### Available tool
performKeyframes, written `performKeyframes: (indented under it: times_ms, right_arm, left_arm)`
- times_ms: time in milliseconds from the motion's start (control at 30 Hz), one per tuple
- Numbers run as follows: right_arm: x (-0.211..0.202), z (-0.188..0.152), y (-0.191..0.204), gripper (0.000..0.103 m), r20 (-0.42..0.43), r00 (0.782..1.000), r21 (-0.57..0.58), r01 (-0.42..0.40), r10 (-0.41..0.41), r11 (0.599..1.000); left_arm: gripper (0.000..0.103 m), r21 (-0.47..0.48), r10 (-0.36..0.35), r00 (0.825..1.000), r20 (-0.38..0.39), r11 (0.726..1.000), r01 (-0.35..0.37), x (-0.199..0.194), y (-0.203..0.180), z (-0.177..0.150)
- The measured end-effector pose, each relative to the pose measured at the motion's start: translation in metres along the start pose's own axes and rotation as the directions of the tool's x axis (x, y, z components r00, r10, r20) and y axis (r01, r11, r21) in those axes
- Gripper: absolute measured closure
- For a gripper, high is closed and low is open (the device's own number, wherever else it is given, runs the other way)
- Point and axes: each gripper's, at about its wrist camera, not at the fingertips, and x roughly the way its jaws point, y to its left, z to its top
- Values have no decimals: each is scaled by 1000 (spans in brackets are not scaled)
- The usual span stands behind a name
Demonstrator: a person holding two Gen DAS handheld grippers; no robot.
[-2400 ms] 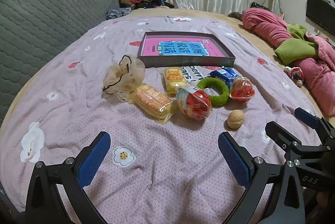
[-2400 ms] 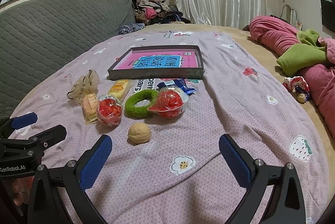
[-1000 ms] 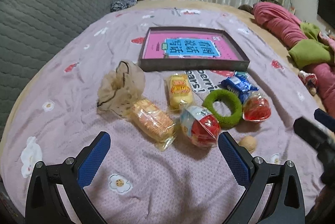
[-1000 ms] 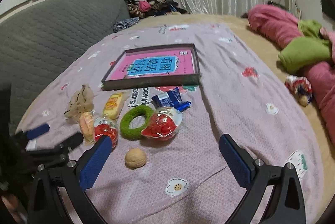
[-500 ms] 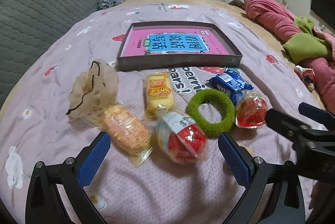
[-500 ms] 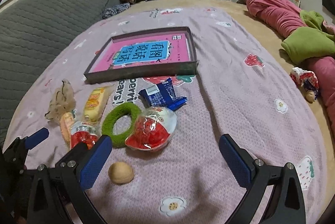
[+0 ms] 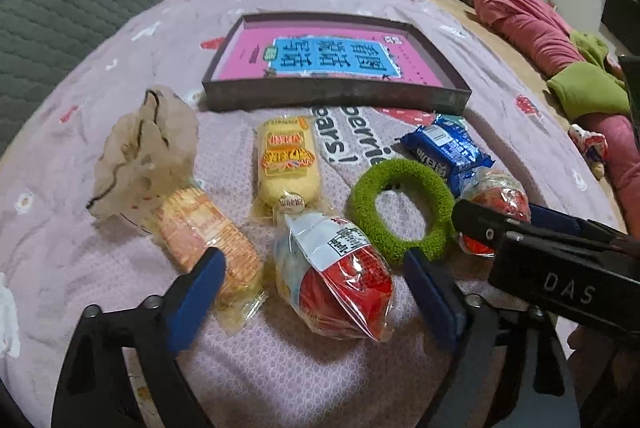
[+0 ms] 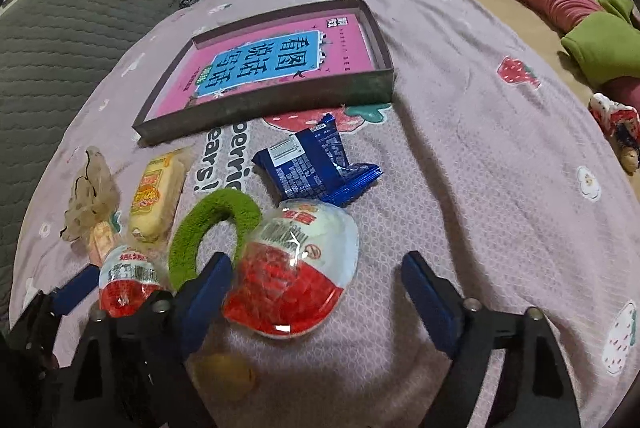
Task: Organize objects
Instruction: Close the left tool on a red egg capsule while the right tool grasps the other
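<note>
Left tongs: closing, not yet gripping, red-and-white egg between. Right tongs: likewise, second egg between. Green ring left-centre.

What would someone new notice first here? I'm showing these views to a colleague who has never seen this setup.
Probably the shallow grey box with its bright pink and blue printed lining, lying at the far side of the purple blanket. Then the cluster in front of it: two red and white egg-shaped snacks, one between the open left gripper and one before the open right gripper, with a green fuzzy ring between them.
</note>
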Motion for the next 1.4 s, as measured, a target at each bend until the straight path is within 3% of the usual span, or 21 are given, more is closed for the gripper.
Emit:
performKeyframes:
  times_ms: [133, 200, 300, 567, 900, 1400]
  right_arm:
    - [3, 1, 4, 29, -1, 1000, -17, -14, 14, 1000]
    - [4, 1, 5, 35, 0, 1000, -18, -26, 26, 999]
    - [5, 2, 4, 41, 2, 999, -18, -44, 44, 999]
    - [4, 0, 4, 44, 21, 998, -33, -52, 52, 998]
    - [-21, 4, 1, 44, 81, 994, -52, -65, 70, 997]
    - [-57, 6, 13, 44, 166, 983, -110, -63, 81, 992]
  left_arm:
    - [37, 18, -3, 1000, 1, 1000, 3, 1, -4, 2]
    - [42, 16, -16, 1000, -4, 1000, 16, 1, -6, 3]
    - [42, 17, -25, 1000, -6, 1000, 25, -1, -8, 2]
    - [43, 15, -43, 999, -6, 999, 43, -5, -6, 1]
    - [43, -10, -68, 996, 52, 998, 69, -31, 5, 7]
    - [43, -8, -43, 994, 99, 999, 44, -57, 14, 19]
